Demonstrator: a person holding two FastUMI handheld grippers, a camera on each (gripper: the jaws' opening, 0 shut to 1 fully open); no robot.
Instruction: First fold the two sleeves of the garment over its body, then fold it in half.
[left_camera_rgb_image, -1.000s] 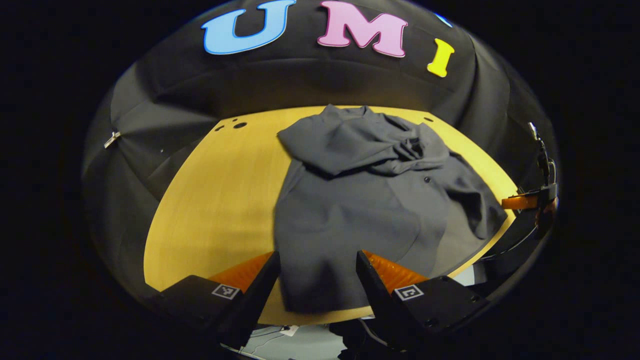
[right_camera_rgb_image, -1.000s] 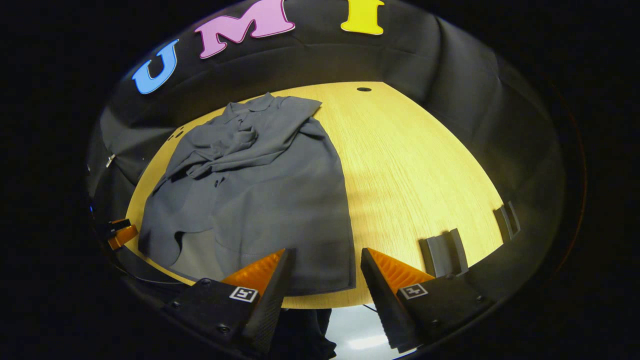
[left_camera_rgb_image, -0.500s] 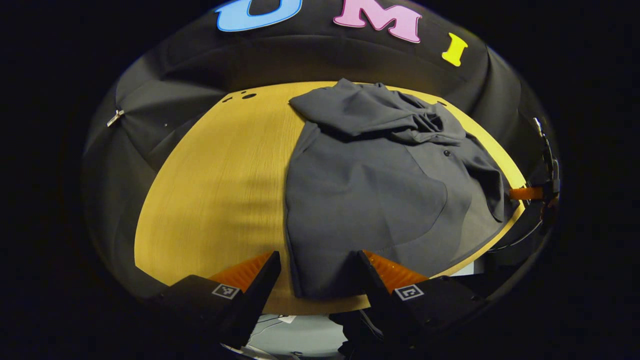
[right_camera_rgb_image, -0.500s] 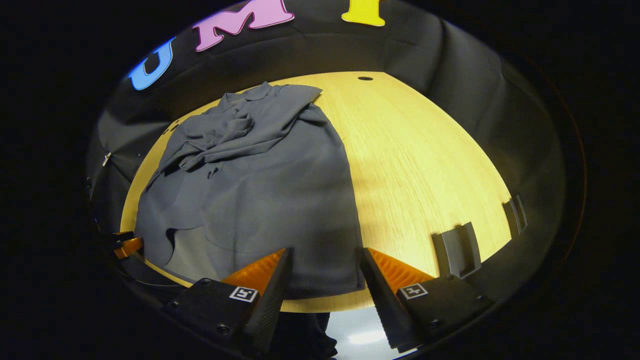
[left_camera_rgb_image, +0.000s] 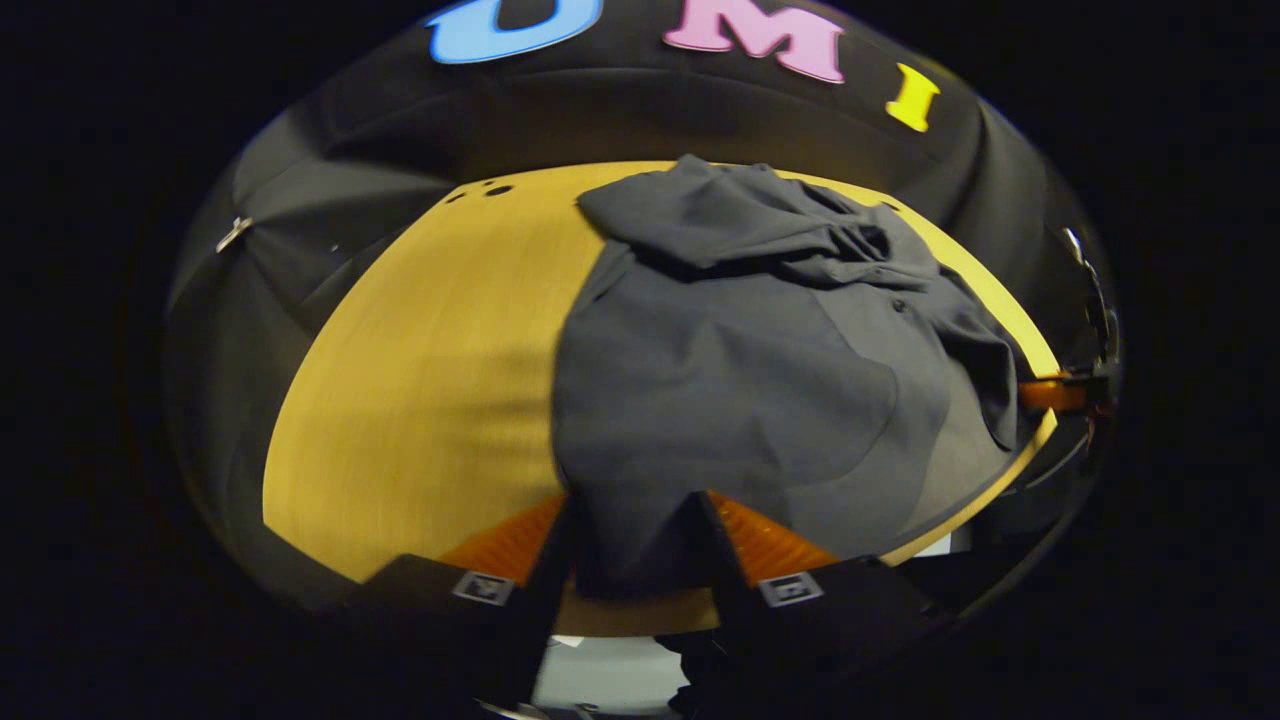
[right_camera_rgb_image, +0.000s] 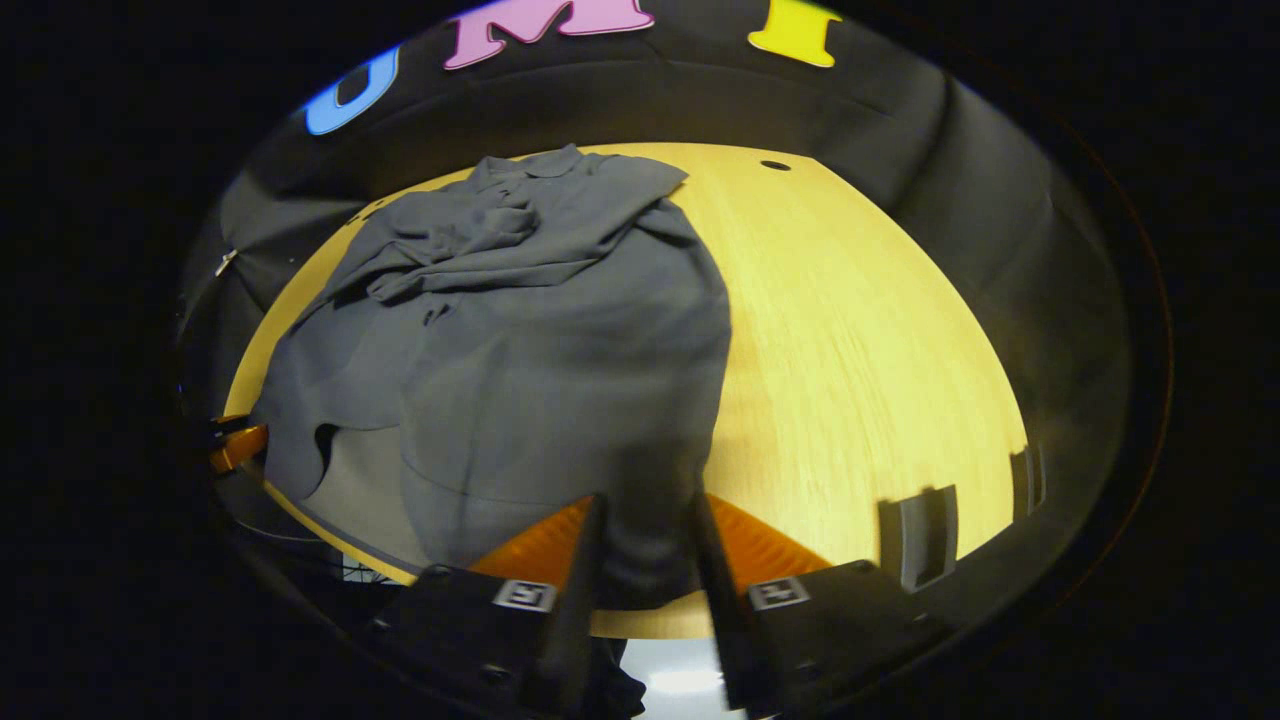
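Wooden table (left_camera_rgb_image: 420, 380) across the middle of the left gripper view, pale and yellow-lit, curved by the lens; also across the middle and right of the right gripper view (right_camera_rgb_image: 850, 330). Small round holes in the top near its far edge, upper left in the left gripper view and top centre in the right gripper view.

Dark grey shirt (left_camera_rgb_image: 740, 380) lying on the table, centre to right of the left gripper view; centre to left of the right gripper view (right_camera_rgb_image: 520, 340). Collar end at the top of each frame, hem end at the bottom. Both sleeves already folded in over the chest, bunched in a crumpled heap (left_camera_rgb_image: 800, 235) near the collar. Lower body mostly flat, with one flap lying over another near the hem.

Left gripper (left_camera_rgb_image: 633, 545) at the bottom centre of its own view, jaws drawn close with a hem corner of the shirt pinched between the fingers; cloth rising slightly there. Seen too as a small shape at the left edge of the right gripper view (right_camera_rgb_image: 235, 445).

Right gripper (right_camera_rgb_image: 645, 545) at the bottom centre of its own view, jaws likewise narrowed and clamping the other hem corner. Seen too at the right edge of the left gripper view (left_camera_rgb_image: 1060, 392), beside the shirt's edge.

Two small dark slotted holders (right_camera_rgb_image: 920, 535) at the lower right of the right gripper view, standing on the table's near edge; nothing visible inside the slots.
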